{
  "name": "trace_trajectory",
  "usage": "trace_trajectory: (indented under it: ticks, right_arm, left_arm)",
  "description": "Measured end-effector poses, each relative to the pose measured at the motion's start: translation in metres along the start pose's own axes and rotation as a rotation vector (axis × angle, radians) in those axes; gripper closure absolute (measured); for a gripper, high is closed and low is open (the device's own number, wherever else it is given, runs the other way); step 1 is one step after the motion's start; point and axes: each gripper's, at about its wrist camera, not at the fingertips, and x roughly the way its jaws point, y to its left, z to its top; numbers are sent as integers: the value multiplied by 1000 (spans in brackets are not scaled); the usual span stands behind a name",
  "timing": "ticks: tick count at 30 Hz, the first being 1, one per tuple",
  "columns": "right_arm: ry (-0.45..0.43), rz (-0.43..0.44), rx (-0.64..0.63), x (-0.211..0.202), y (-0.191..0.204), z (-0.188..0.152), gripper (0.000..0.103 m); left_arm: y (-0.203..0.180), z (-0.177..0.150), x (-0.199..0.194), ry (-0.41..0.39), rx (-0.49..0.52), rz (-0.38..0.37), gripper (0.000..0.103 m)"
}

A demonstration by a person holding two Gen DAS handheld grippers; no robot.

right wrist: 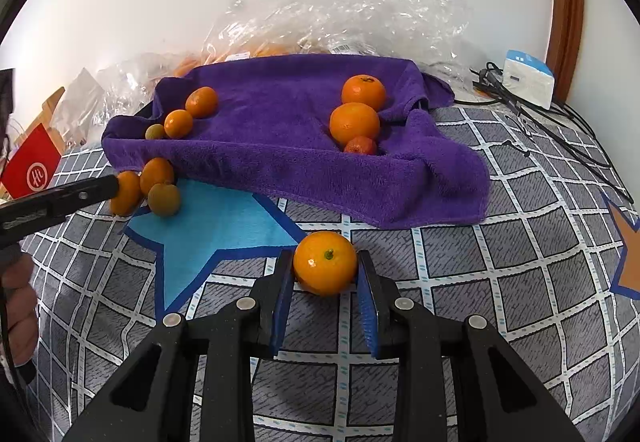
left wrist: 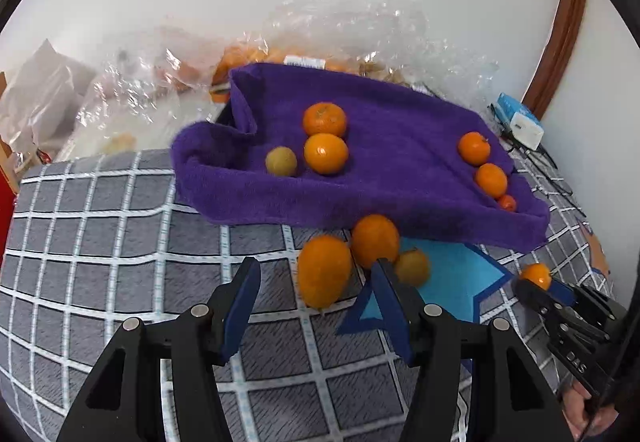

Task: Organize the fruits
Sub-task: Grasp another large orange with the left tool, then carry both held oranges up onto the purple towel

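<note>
A purple towel (left wrist: 400,162) (right wrist: 280,130) lies on the bed, with two small groups of oranges and a greenish fruit (left wrist: 281,161) on it. In front of it lie two oranges (left wrist: 375,240) and a yellowish fruit (left wrist: 412,267). My left gripper (left wrist: 316,274) is open, and one of these oranges (left wrist: 324,270) (right wrist: 126,198) lies between its fingertips with room on both sides. My right gripper (right wrist: 325,260) (left wrist: 538,286) is shut on another orange (right wrist: 324,262) (left wrist: 536,275) just above the bedspread, near the towel's front edge.
The grey checked bedspread (right wrist: 480,262) bears a blue star (right wrist: 208,226). Clear plastic bags (left wrist: 340,34) with more oranges lie behind the towel. A white-and-blue box (right wrist: 528,76) and black cables (right wrist: 560,122) sit at the right. A red box (right wrist: 32,166) stands at the left.
</note>
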Motion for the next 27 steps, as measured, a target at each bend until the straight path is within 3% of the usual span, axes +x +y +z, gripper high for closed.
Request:
trace_trajectory:
  ticks: [4,7,9,11,16,27]
  right_arm:
    - [-1,2,-1,0,0,0,73]
    - [-1,10,-3,0,0,0,73]
    - [-3,20,-3,0,0,0,73]
    - [-8,29,1,-1,-1,0,73]
    - [-6,28,-16,0,3,0,73]
    - [-22,36,-6,-4,2,0,73]
  left_arm:
    - [-5,-3,11,0,26,24,47]
    - [-4,-3,14,-3,14,-2,49]
    - [-4,-4,13,-5,13,-33,67]
    - [-5,-7,12,-14,26,-22,73]
    - [0,-12,1,-72,18,-85,73]
    - [13,-12,-18,-176,-50,-95,73]
